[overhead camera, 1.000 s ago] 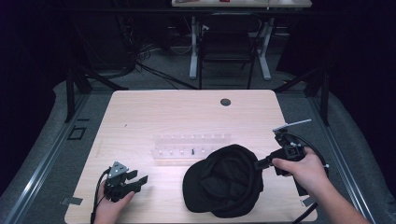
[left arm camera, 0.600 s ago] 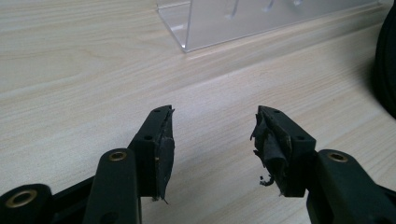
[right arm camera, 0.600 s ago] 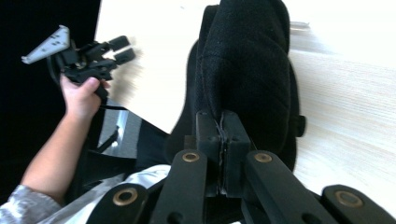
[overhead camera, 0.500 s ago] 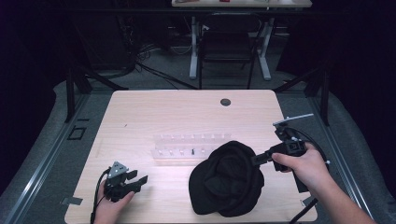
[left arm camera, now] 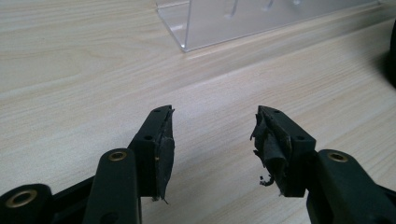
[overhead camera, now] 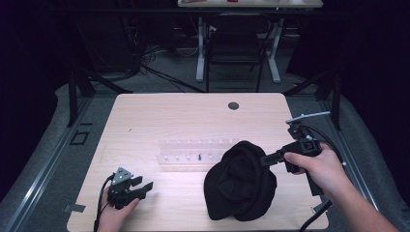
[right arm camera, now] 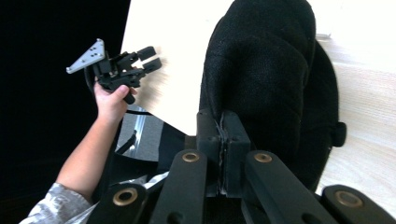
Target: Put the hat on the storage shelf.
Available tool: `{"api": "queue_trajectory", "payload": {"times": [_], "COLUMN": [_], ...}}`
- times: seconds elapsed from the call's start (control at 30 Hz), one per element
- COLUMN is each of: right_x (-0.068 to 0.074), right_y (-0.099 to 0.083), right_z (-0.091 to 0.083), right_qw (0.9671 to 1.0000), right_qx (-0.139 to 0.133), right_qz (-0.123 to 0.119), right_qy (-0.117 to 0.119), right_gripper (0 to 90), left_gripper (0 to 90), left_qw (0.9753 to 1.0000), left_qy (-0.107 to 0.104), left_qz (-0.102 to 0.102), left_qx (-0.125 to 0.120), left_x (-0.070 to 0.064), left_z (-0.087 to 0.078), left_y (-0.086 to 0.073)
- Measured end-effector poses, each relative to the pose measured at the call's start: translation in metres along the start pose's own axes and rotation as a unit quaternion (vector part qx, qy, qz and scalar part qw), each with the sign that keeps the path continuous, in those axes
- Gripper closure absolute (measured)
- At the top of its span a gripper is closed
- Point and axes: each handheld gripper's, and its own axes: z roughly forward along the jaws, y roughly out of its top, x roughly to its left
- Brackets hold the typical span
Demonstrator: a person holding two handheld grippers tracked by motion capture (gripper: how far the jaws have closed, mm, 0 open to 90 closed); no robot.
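A black knitted hat (overhead camera: 239, 181) lies at the front right of the wooden table (overhead camera: 183, 116), bunched up with its right edge raised. My right gripper (overhead camera: 265, 159) is shut on that edge; in the right gripper view the closed jaws (right arm camera: 223, 126) pinch the hat (right arm camera: 266, 60) fabric. My left gripper (overhead camera: 145, 186) rests at the front left, open with nothing between its jaws (left arm camera: 212, 135). Its worn pads (left arm camera: 164, 144) hover just above bare wood. The left gripper (right arm camera: 147, 56) also shows far off in the right gripper view.
A clear plastic rack (overhead camera: 193, 152) with small pegs stands mid-table, just left of the hat, and its corner (left arm camera: 243, 18) shows ahead of the left gripper. A dark cable hole (overhead camera: 233, 105) sits at the back. A chair (overhead camera: 237, 48) stands beyond the table.
My right gripper has drawn the hat's edge up and to the right, so the hat has bunched and shifted right. The left gripper has stayed put.
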Motion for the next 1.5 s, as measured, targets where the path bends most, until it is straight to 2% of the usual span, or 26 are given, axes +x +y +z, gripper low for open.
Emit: {"api": "queue_trajectory", "payload": {"times": [0.2, 0.37, 1.03, 1.3, 1.5], "right_x": [0.005, 0.010, 0.017, 0.028, 0.034], "right_y": [0.002, 0.003, 0.008, 0.014, 0.018], "right_z": [-0.004, -0.010, -0.030, -0.036, -0.039], "right_qw": [0.9998, 0.9995, 0.9977, 0.9958, 0.9952], "right_qx": [-0.006, -0.014, -0.050, -0.065, -0.072], "right_qz": [0.006, 0.002, -0.003, -0.016, -0.020], "right_qy": [0.018, 0.029, 0.047, 0.063, 0.064], "right_gripper": [88.7, 88.7, 88.8, 88.8, 88.8], "left_gripper": [47.5, 47.5, 47.4, 47.4, 47.3], "left_qw": [1.0000, 1.0000, 1.0000, 1.0000, 1.0000], "left_qy": [0.000, 0.000, 0.000, 0.000, -0.001], "left_qz": [0.000, 0.001, 0.001, 0.000, 0.000], "left_qx": [0.000, 0.000, 0.000, 0.000, -0.001], "left_x": [0.000, 0.000, 0.000, 0.000, 0.000], "left_z": [0.000, 0.000, 0.000, 0.000, 0.000], "left_y": [0.000, 0.000, 0.000, 0.000, 0.000]}}
